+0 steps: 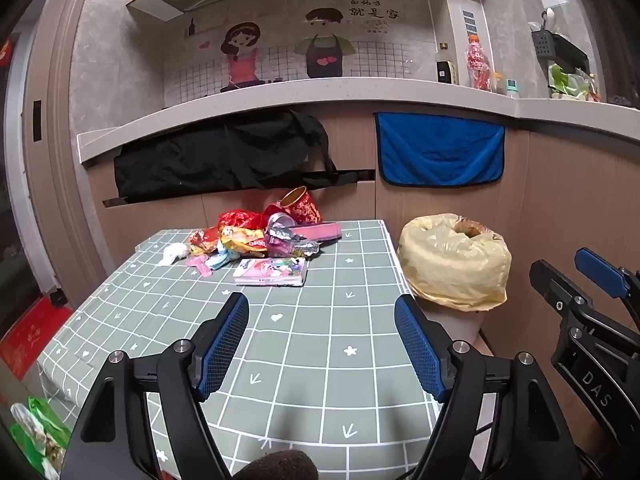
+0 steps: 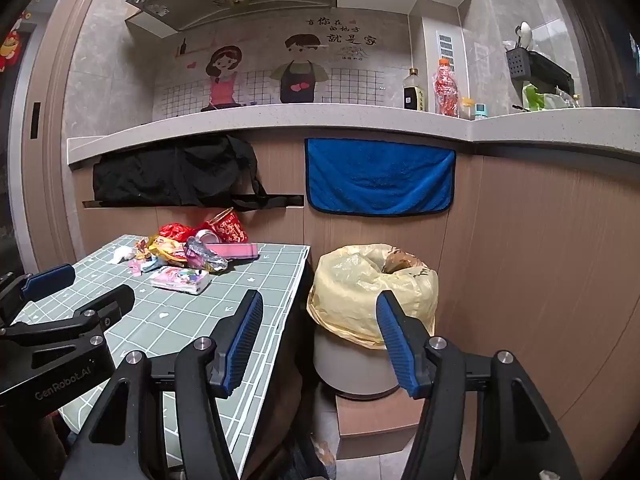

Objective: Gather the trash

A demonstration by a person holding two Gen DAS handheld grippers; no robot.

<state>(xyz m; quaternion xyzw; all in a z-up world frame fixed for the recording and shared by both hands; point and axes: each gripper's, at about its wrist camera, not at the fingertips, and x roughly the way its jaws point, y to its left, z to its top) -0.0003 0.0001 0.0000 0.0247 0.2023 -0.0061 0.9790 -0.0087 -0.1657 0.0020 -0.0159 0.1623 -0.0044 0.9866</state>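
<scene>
A pile of trash (image 1: 256,236) lies at the far end of the green checked table (image 1: 280,340): a red paper cup (image 1: 302,206), crumpled wrappers, a pink box (image 1: 320,232), a tissue pack (image 1: 272,272) and a white wad (image 1: 174,252). The pile also shows in the right wrist view (image 2: 188,252). A bin with a yellow bag (image 1: 452,260) stands right of the table; it also shows in the right wrist view (image 2: 368,288). My left gripper (image 1: 320,312) is open and empty over the table's near half. My right gripper (image 2: 320,312) is open and empty, in front of the bin.
A wood-panel counter front stands behind the table, with a black bag (image 1: 224,156) and a blue towel (image 1: 440,148) hung on it. Bottles (image 1: 478,60) stand on the counter top. A green bag (image 1: 36,428) lies on the floor at left.
</scene>
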